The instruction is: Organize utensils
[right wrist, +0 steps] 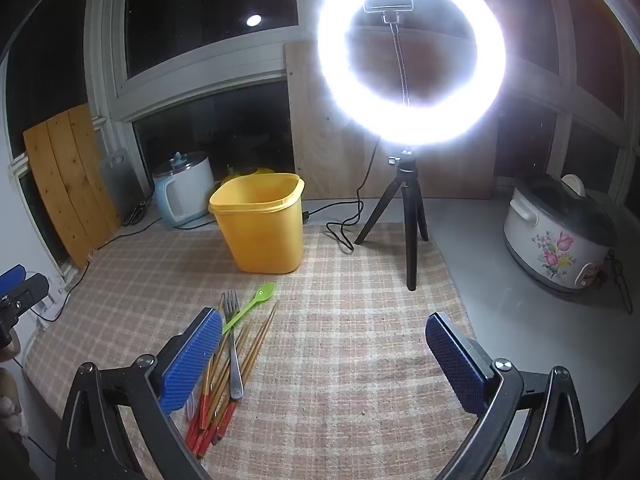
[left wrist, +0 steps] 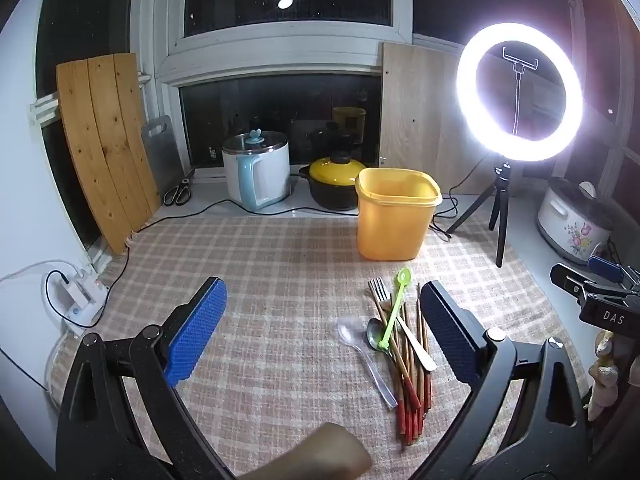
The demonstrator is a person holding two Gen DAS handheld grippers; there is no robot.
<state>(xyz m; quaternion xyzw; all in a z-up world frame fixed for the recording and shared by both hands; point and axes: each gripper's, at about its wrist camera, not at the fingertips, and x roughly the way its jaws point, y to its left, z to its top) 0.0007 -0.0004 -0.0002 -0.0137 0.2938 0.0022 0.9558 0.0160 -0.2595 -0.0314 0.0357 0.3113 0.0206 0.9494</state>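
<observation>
A heap of utensils lies on the checked mat: several red-tipped chopsticks (left wrist: 412, 392), a green plastic spoon (left wrist: 396, 304), a metal fork (left wrist: 380, 290), a metal spoon (left wrist: 376, 336) and a clear plastic spoon (left wrist: 360, 352). An empty yellow tub (left wrist: 394, 212) stands upright behind the heap. My left gripper (left wrist: 322, 316) hangs open above the mat, its right finger beside the heap. In the right wrist view my right gripper (right wrist: 324, 350) is open over bare mat, with the chopsticks (right wrist: 228, 380), fork (right wrist: 232, 344) and green spoon (right wrist: 250, 306) just by its left finger. The tub (right wrist: 260, 220) stands further back.
A lit ring light on a black tripod (right wrist: 410, 232) stands at the mat's back right, its cable (right wrist: 340, 228) trailing by the tub. A flowered rice cooker (right wrist: 556, 236) sits right. A white kettle (left wrist: 258, 172), a yellow-lidded pot (left wrist: 334, 184), scissors (left wrist: 178, 192) and wooden boards (left wrist: 104, 140) line the window.
</observation>
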